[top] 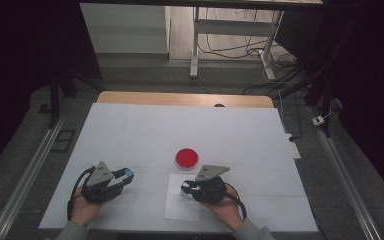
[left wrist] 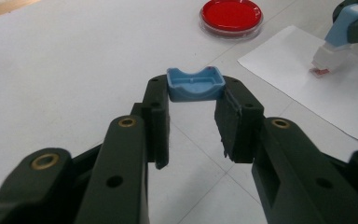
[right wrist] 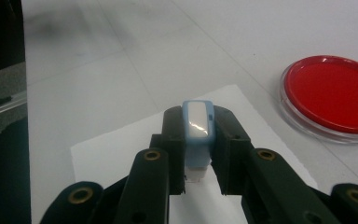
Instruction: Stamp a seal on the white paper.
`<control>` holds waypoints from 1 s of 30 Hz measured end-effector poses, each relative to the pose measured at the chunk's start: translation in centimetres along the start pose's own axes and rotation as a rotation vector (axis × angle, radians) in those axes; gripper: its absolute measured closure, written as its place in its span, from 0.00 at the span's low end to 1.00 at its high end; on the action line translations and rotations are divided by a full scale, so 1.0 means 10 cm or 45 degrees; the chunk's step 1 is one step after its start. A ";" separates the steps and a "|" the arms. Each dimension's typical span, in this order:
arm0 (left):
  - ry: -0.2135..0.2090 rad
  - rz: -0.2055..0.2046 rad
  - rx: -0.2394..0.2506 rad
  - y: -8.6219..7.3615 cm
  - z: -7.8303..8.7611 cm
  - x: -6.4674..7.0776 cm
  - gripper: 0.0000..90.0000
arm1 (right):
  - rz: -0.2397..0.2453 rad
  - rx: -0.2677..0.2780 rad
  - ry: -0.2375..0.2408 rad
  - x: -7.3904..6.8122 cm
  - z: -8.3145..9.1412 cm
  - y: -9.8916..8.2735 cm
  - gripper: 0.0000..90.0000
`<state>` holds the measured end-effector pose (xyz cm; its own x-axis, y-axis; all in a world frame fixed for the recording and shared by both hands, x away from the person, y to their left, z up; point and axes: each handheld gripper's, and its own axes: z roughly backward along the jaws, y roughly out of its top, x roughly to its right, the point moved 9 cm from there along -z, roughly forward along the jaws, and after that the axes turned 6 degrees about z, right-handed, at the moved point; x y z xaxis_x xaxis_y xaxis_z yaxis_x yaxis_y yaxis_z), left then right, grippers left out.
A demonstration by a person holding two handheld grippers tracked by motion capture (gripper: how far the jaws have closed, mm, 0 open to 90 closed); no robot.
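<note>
A shallow round red dish (top: pixel 186 157) (left wrist: pixel 231 16) (right wrist: pixel 332 95) sits mid-table on the white cover. My left gripper (top: pixel 125 177) (left wrist: pixel 196 92) is shut on a small blue cap (top: pixel 127 174) (left wrist: pixel 196 84), held at the jaw tips just above the table, left of the dish. My right gripper (top: pixel 186 188) (right wrist: pixel 198 122) is shut on a blue stamp (left wrist: pixel 338 44) (right wrist: pixel 197 128) with a white body. The stamp's lower end touches a white paper sheet (top: pixel 177 207) (left wrist: pixel 326 98) (right wrist: pixel 121 149), where a small red mark (left wrist: pixel 319 71) shows.
The white-covered table (top: pixel 145 130) has a wooden far edge (top: pixel 180 98). Metal rails (top: pixel 35 165) run along both sides. Beyond it stand desk legs (top: pixel 195 55) and floor cables (top: pixel 280 65). A white power strip (top: pixel 293 145) lies off the right edge.
</note>
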<state>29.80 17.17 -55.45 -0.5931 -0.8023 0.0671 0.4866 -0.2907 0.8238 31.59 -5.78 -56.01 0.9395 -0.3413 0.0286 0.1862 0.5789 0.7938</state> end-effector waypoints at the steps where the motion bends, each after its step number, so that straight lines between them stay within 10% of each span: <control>1: 0.000 0.000 0.000 0.00 0.00 0.00 0.73 | 0.002 0.005 -0.001 0.00 0.01 0.01 0.84; 30: -0.009 -0.006 -0.012 -0.01 -0.02 0.01 0.73 | -0.006 0.099 -0.032 0.07 0.18 0.15 0.84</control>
<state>29.78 17.04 -55.62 -0.5997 -0.7973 0.0676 0.4899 -0.2990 0.8189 31.98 -6.44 -53.72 0.9309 -0.3632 0.0389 0.1671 0.5180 0.8389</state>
